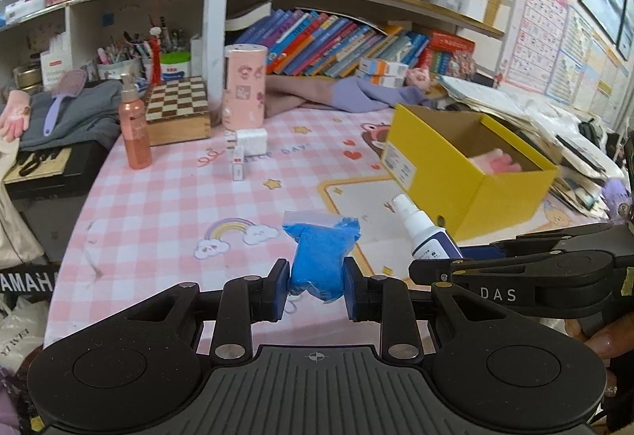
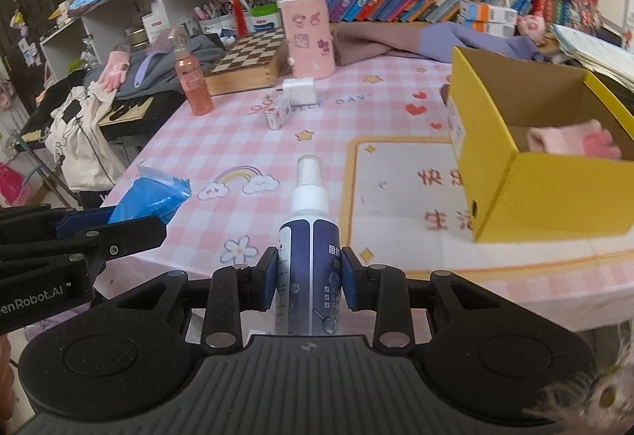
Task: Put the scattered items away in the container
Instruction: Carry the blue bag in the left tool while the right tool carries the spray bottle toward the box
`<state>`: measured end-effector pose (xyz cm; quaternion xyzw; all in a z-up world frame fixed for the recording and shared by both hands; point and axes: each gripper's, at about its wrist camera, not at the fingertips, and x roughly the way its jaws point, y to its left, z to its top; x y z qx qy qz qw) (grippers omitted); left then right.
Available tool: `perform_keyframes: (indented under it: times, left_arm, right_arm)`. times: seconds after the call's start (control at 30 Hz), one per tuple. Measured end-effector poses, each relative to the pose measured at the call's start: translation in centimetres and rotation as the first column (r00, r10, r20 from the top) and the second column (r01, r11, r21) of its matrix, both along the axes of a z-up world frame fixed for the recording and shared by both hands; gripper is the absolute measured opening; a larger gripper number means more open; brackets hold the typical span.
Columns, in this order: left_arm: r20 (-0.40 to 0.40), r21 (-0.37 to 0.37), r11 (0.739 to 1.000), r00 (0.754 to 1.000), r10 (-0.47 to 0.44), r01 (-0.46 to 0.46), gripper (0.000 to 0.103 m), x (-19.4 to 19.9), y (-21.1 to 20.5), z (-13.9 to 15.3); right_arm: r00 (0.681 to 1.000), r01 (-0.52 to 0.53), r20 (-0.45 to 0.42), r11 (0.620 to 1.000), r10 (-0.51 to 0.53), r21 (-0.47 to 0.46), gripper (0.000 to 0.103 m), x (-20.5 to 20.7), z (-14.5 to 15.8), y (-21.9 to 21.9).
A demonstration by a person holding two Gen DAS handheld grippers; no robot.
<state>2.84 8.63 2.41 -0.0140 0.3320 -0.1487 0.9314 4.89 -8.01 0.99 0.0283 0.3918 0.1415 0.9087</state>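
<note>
My left gripper (image 1: 316, 286) is shut on a blue plastic bag (image 1: 319, 256), held above the pink checked tablecloth. The same blue bag (image 2: 148, 195) shows at the left of the right wrist view. My right gripper (image 2: 309, 282) is shut on a white and dark blue spray bottle (image 2: 309, 233), nozzle pointing away. That spray bottle (image 1: 424, 233) appears to the right in the left wrist view. The open yellow box (image 1: 471, 173) stands to the right on the table with a pink glove (image 1: 495, 162) inside. The yellow box (image 2: 547, 189) is right of the spray bottle.
On the cloth sit a pink spray bottle (image 1: 134, 134), a chessboard box (image 1: 176, 110), a pink cylinder tin (image 1: 243, 92), a white charger (image 1: 249, 142) and a small white box (image 1: 237, 167). Clothes and a paper stack (image 1: 515, 110) lie behind the box. Bookshelves stand behind.
</note>
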Motion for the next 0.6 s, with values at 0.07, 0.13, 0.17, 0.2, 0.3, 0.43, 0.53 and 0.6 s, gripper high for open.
perform_keyframes:
  times: [0.07, 0.13, 0.17, 0.2, 0.3, 0.43, 0.53, 0.6]
  left_arm:
    - [0.000, 0.001, 1.000, 1.000, -0.018, 0.018, 0.027, -0.2, -0.4, 0.0]
    - [0.001, 0.001, 1.000, 1.000, -0.032, 0.032, 0.027, -0.3, -0.7, 0.1]
    - [0.000, -0.001, 0.999, 0.999, -0.040, 0.040, 0.027, -0.3, -0.9, 0.0]
    - [-0.002, -0.002, 0.999, 0.999, -0.049, 0.049, 0.027, -0.4, -1.1, 0.0]
    - [-0.007, -0.006, 0.997, 0.997, -0.077, 0.077, 0.027, -0.4, -2.0, -0.3]
    - [-0.012, -0.008, 0.993, 0.992, -0.122, 0.122, 0.027, -0.3, -3.2, -0.4]
    - [-0.014, -0.009, 0.988, 0.988, -0.156, 0.156, 0.027, -0.2, -4.1, -0.5]
    - [-0.016, -0.010, 0.984, 0.984, -0.178, 0.178, 0.027, -0.1, -4.7, -0.6]
  right_arm:
    - [1.000, 0.019, -0.002, 1.000, -0.019, 0.002, 0.030, -0.5, 0.0, -0.5]
    - [0.999, 0.033, -0.001, 0.999, -0.033, 0.001, 0.030, -1.0, 0.1, -0.8]
    - [0.999, 0.039, -0.002, 0.999, -0.039, 0.000, 0.030, -1.2, 0.1, -1.0]
    - [0.999, 0.047, -0.003, 0.999, -0.047, -0.001, 0.030, -1.4, 0.0, -1.3]
    - [0.997, 0.074, -0.009, 0.997, -0.074, -0.005, 0.030, -2.0, -0.1, -2.1]
    - [0.993, 0.118, -0.015, 0.993, -0.118, -0.007, 0.030, -2.6, -0.1, -3.4]
    - [0.989, 0.148, -0.017, 0.989, -0.148, -0.009, 0.030, -3.1, -0.1, -4.3]
    - [0.986, 0.168, -0.017, 0.986, -0.168, -0.011, 0.030, -3.4, -0.1, -4.9]
